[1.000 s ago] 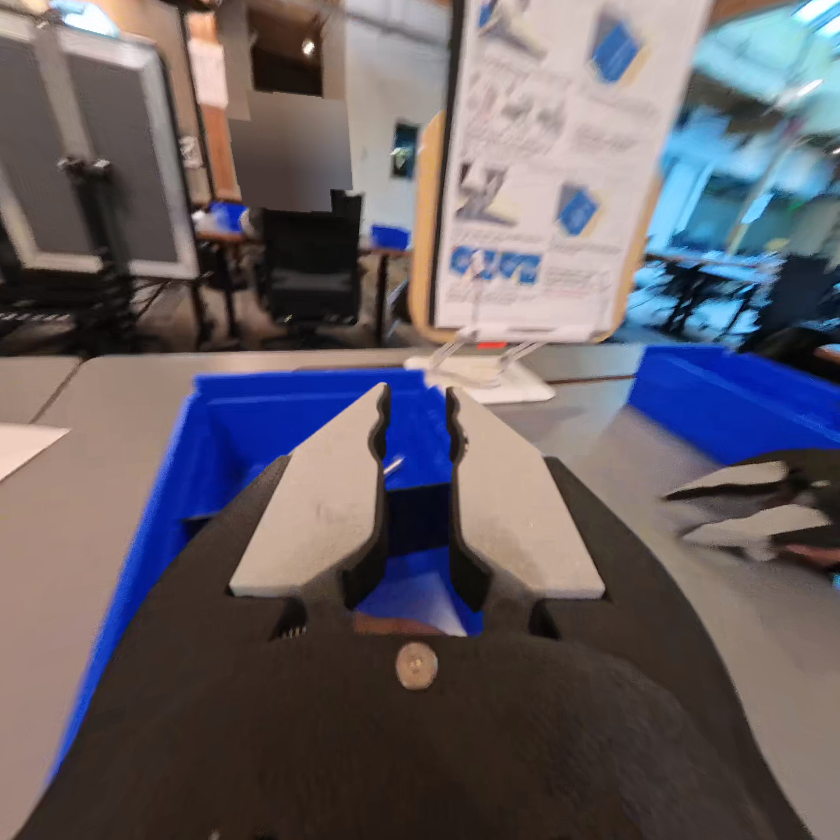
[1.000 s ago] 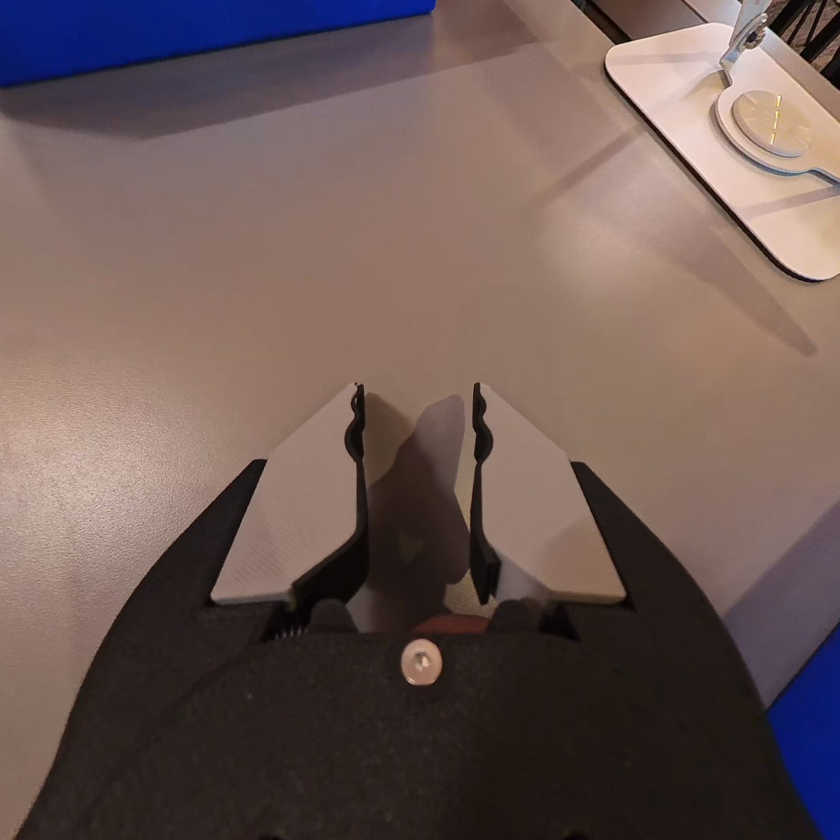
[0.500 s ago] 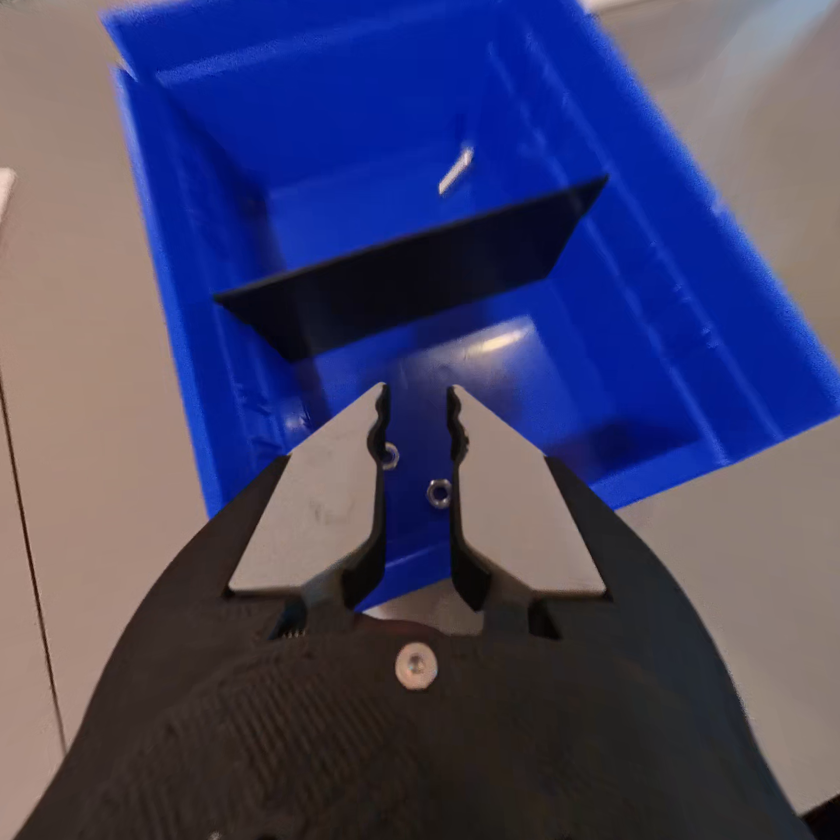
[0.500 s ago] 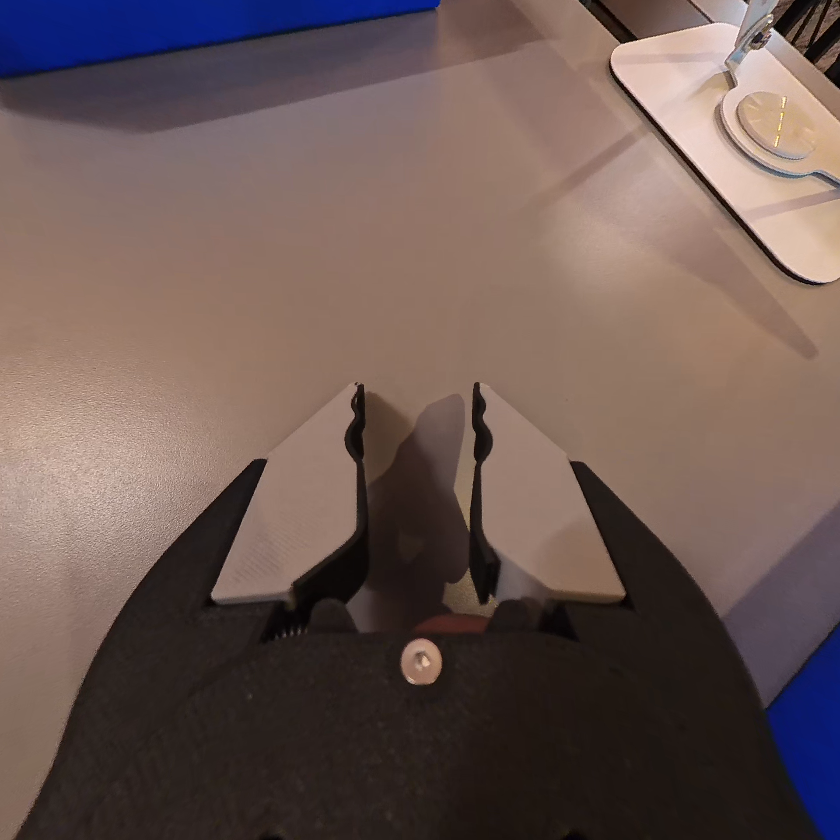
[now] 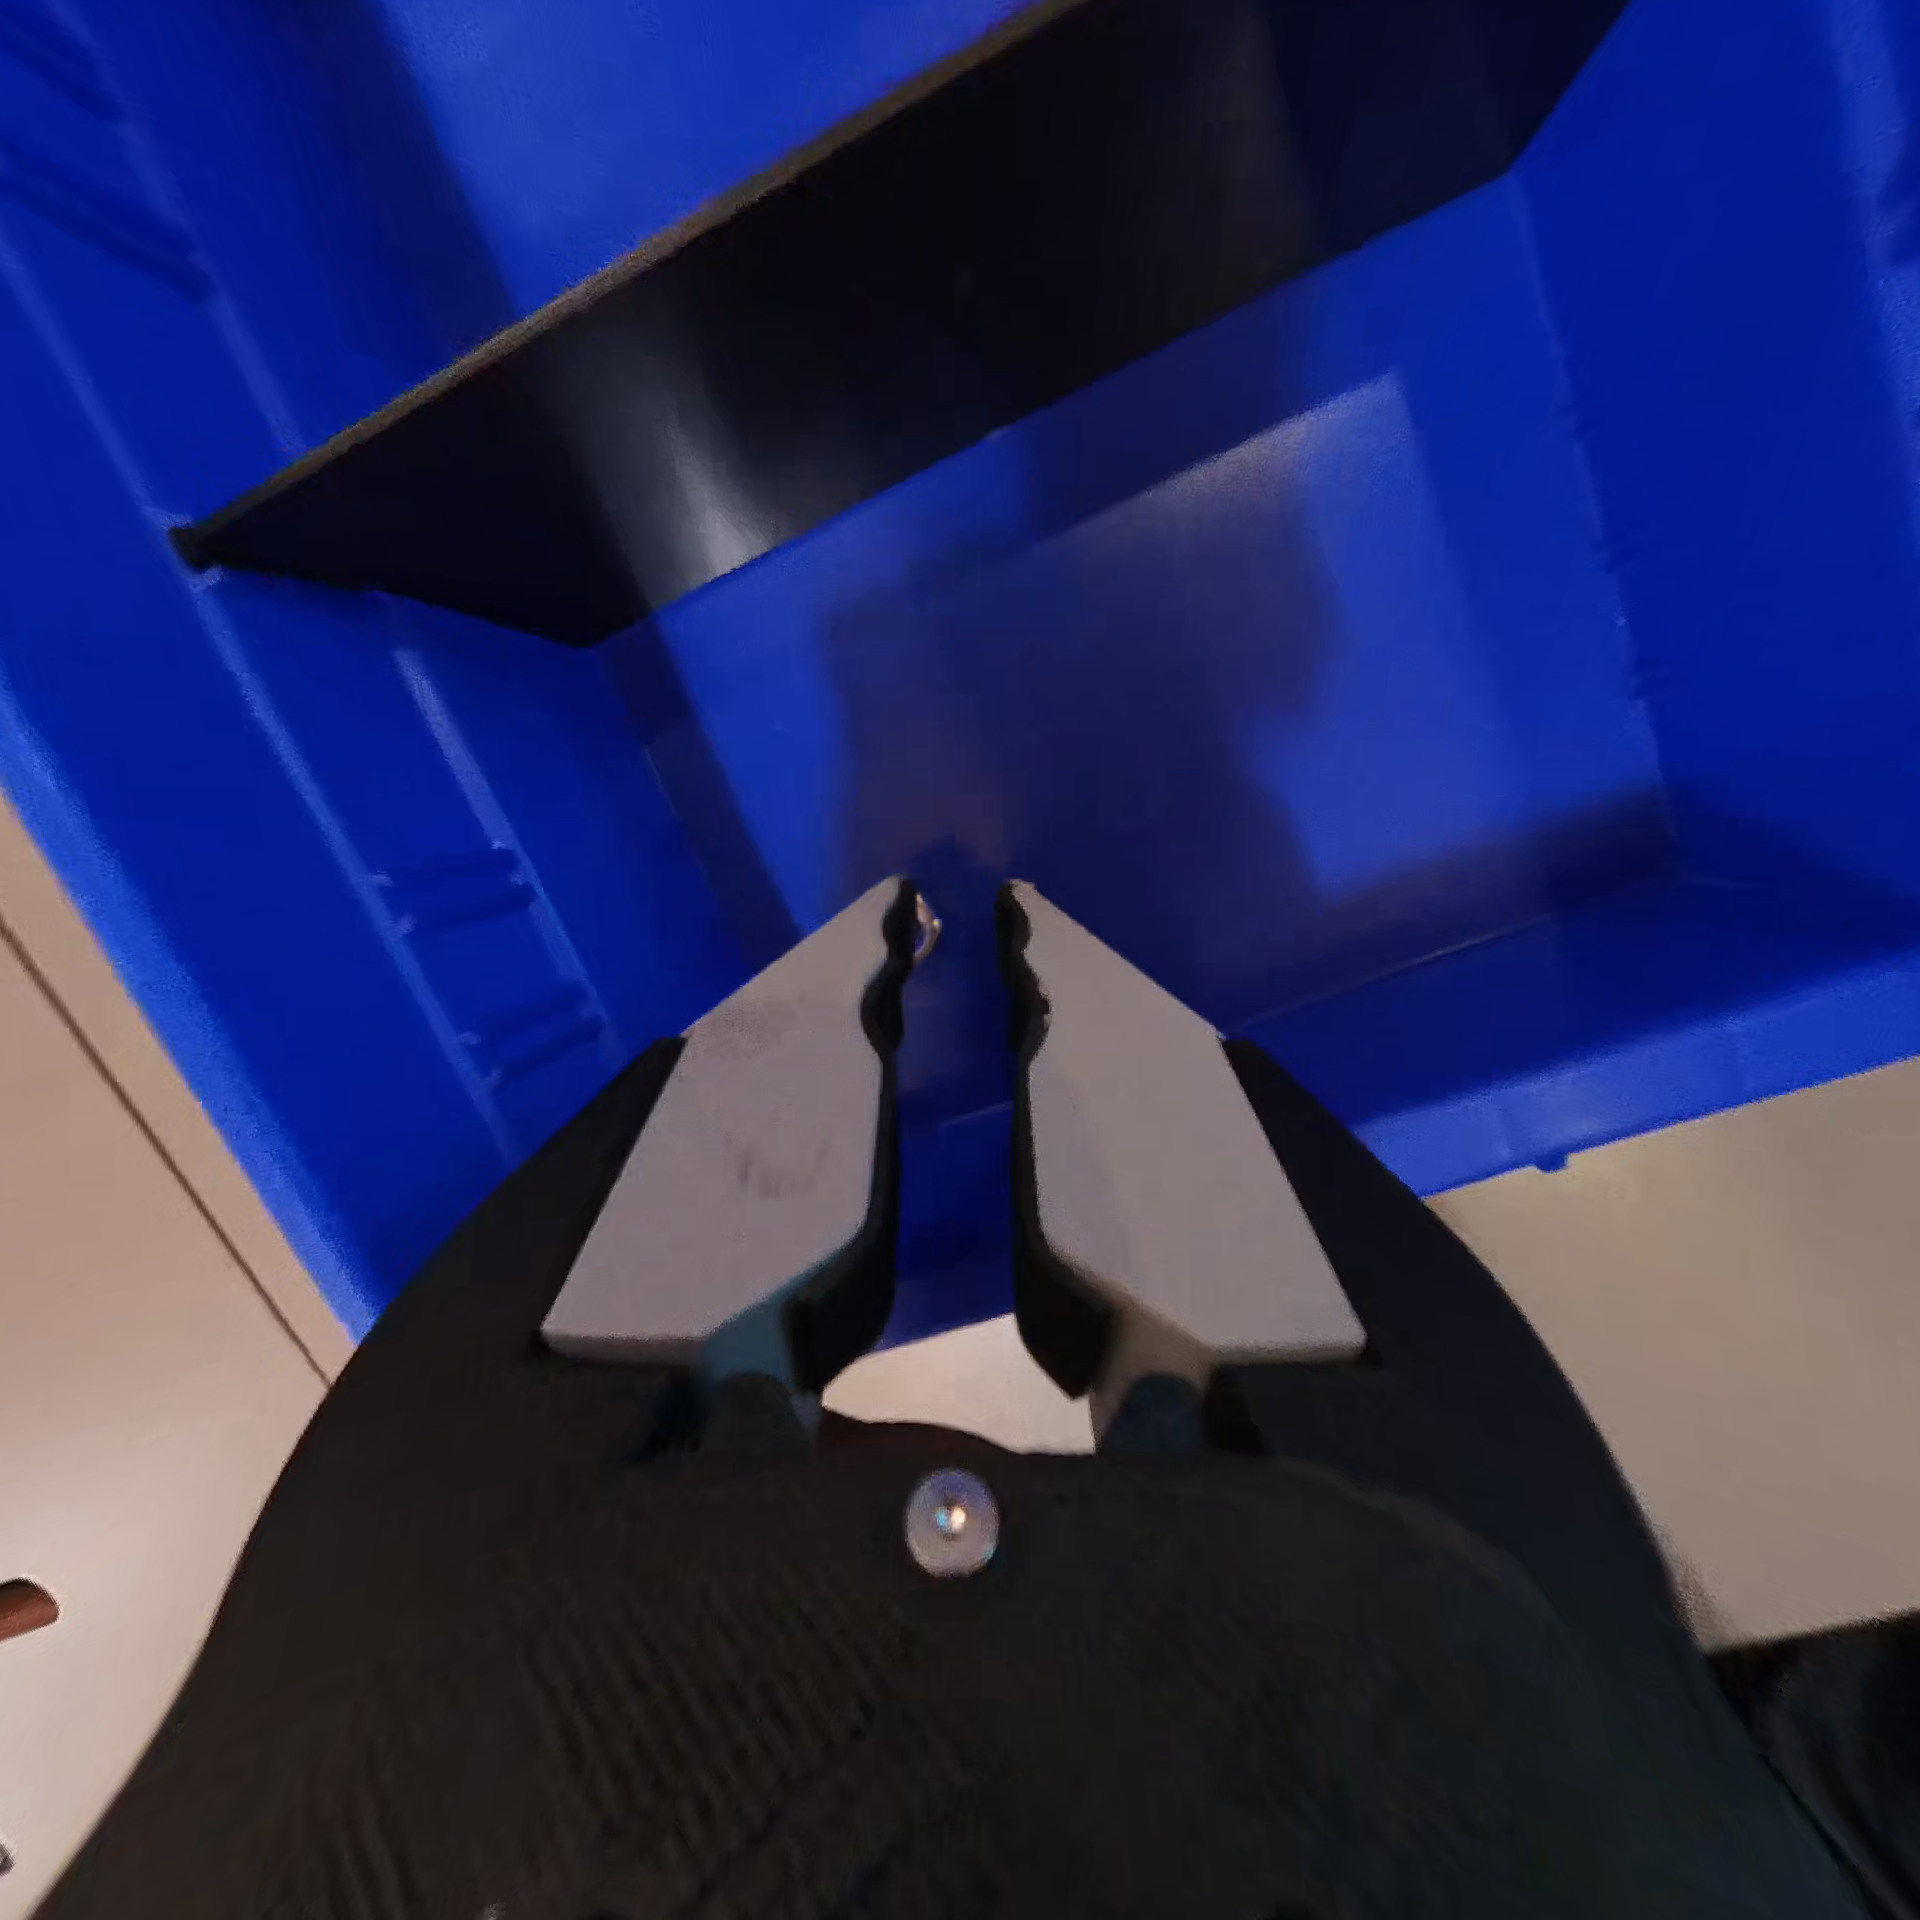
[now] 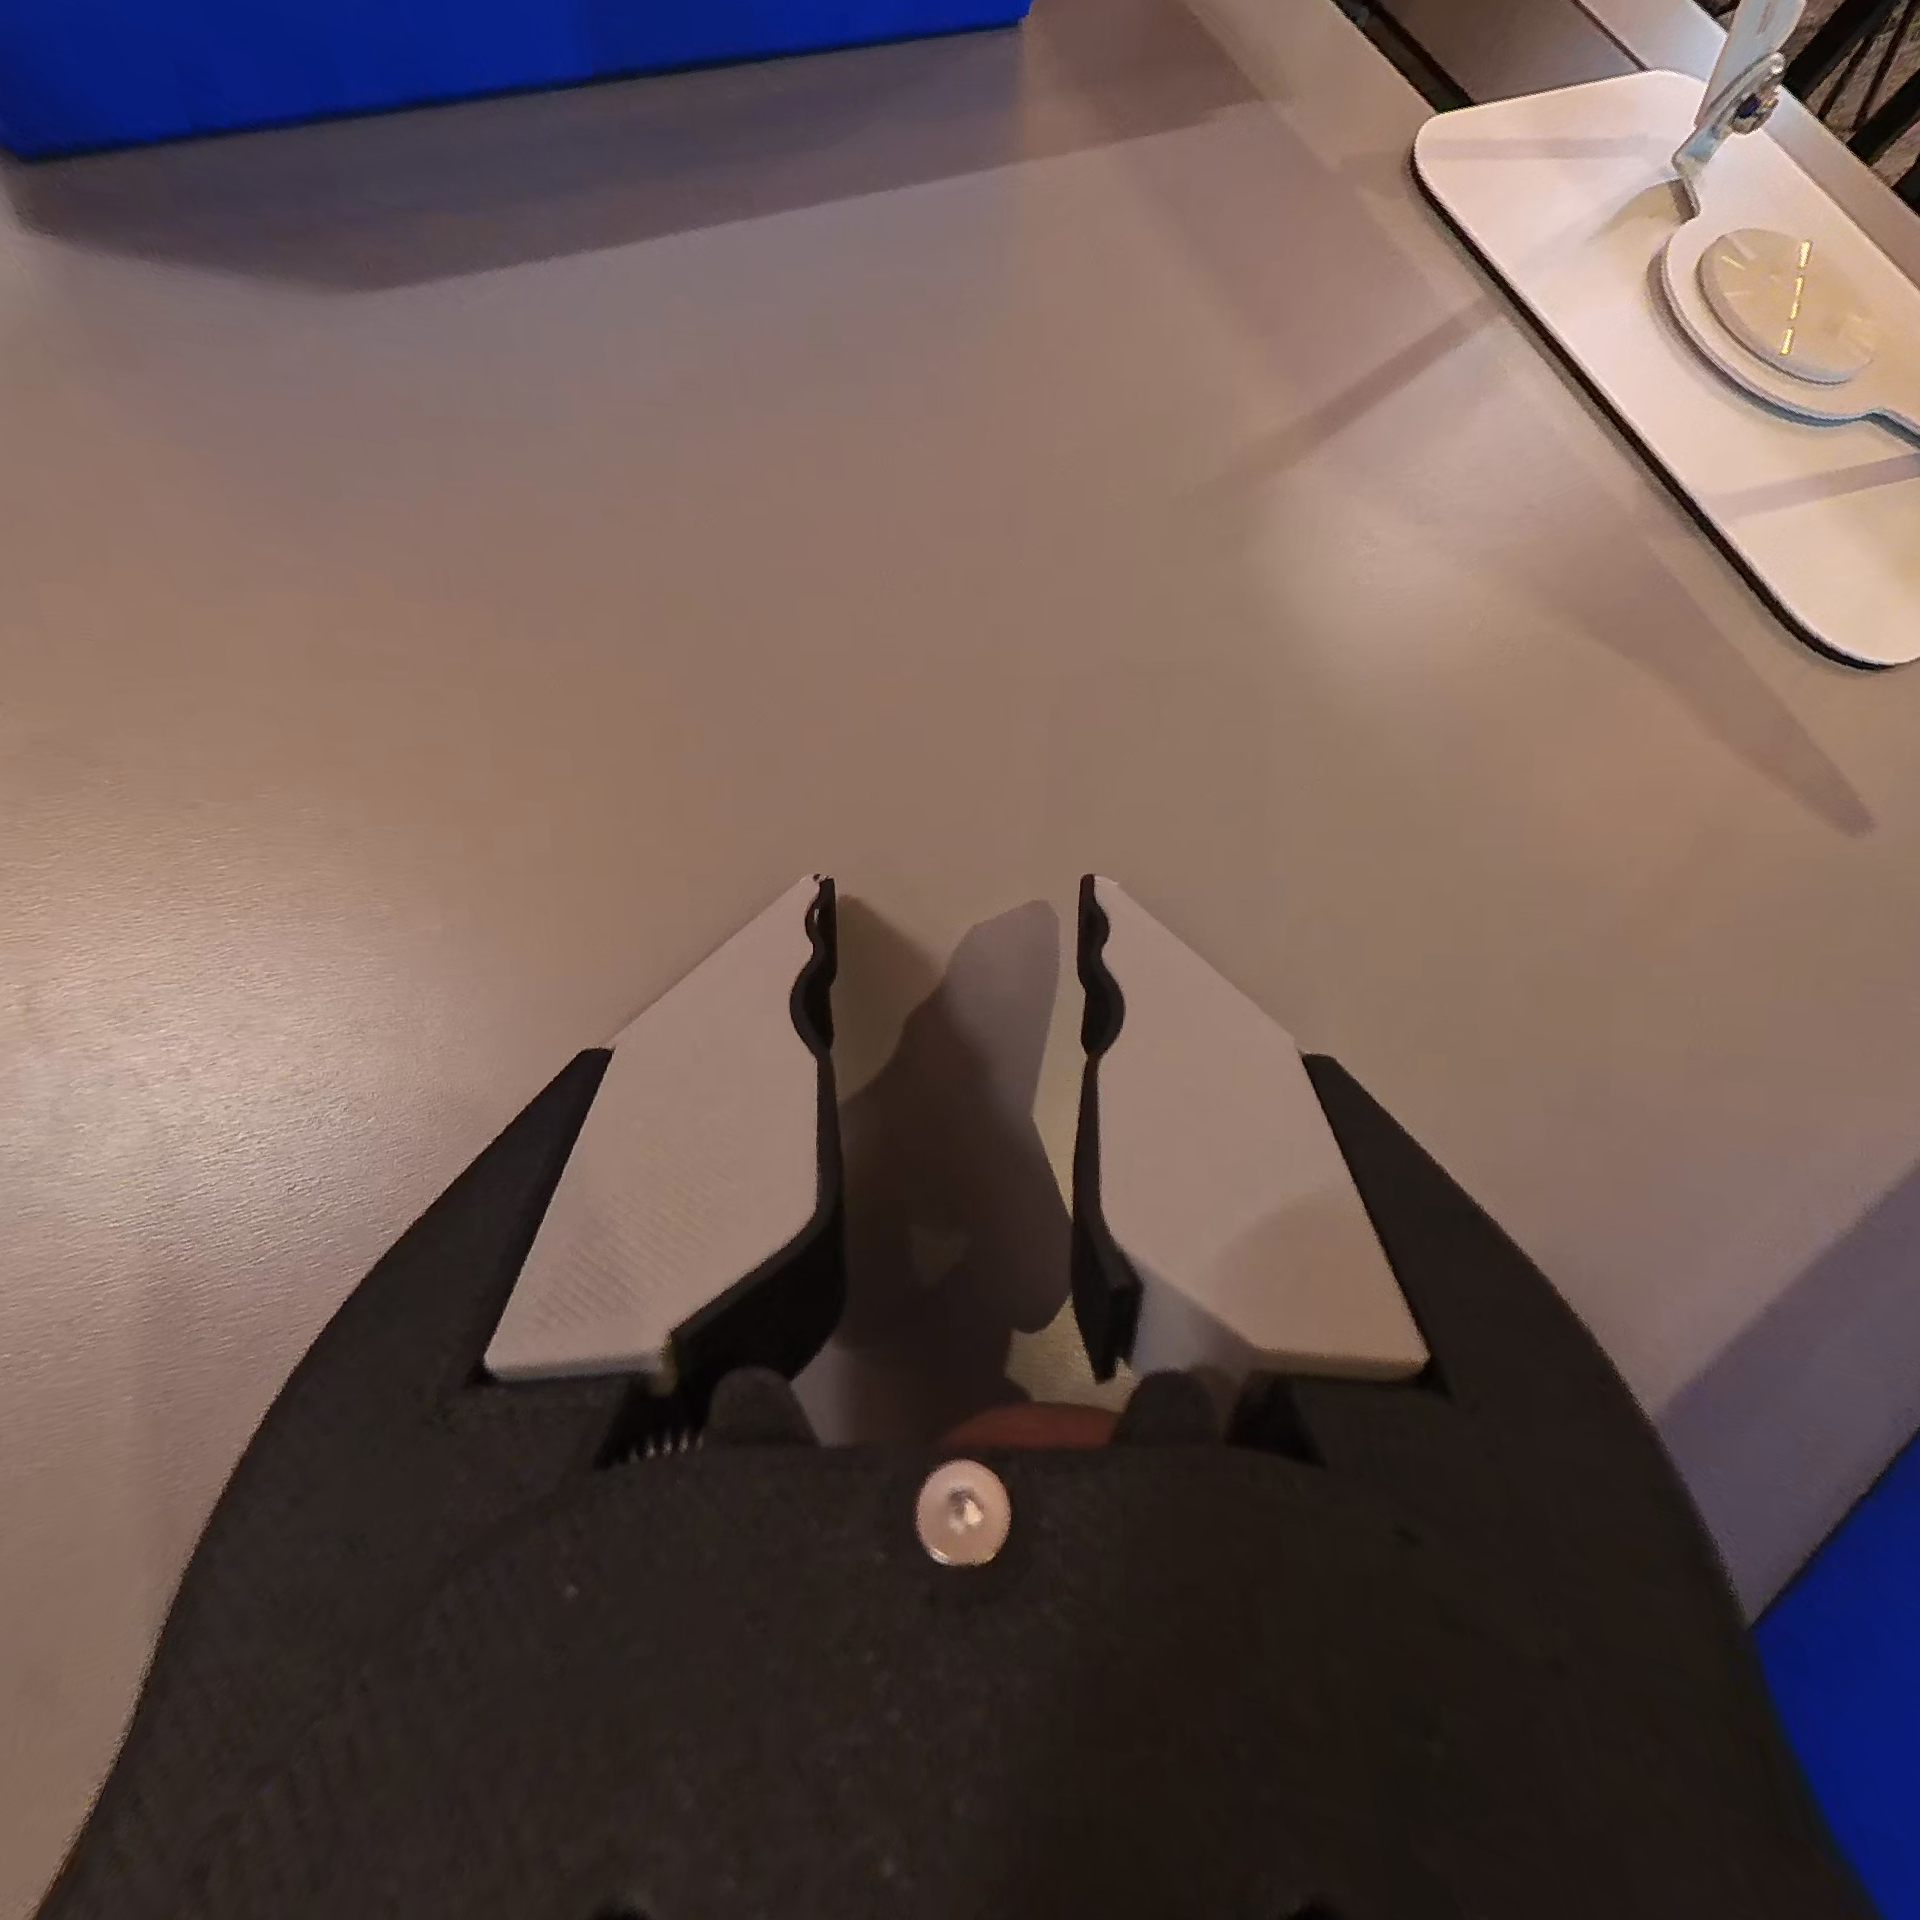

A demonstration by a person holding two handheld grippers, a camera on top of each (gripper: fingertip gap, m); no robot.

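My left gripper (image 5: 954, 902) is open and reaches down into the near compartment of a blue plastic bin (image 5: 312, 883). A small silver metal part, likely a nut (image 5: 925, 923), shows right at the tip of its left finger; whether they touch I cannot tell. A black divider (image 5: 883, 343) splits the bin. My right gripper (image 6: 951, 896) is open and empty, low over the bare grey table (image 6: 727, 520), its shadow under the fingers.
A white stand base (image 6: 1714, 343) with a round disc sits at the right gripper's far right. A blue bin edge (image 6: 416, 62) lies at the top left, another blue bin corner (image 6: 1860, 1621) at the lower right. Grey table (image 5: 1662, 1351) flanks the left bin. About 35 cm separates my left fingertips from my right.
My left gripper has tipped down from looking across the room and has dropped into the bin's near compartment, close to the small metal parts. The right gripper has hardly moved.
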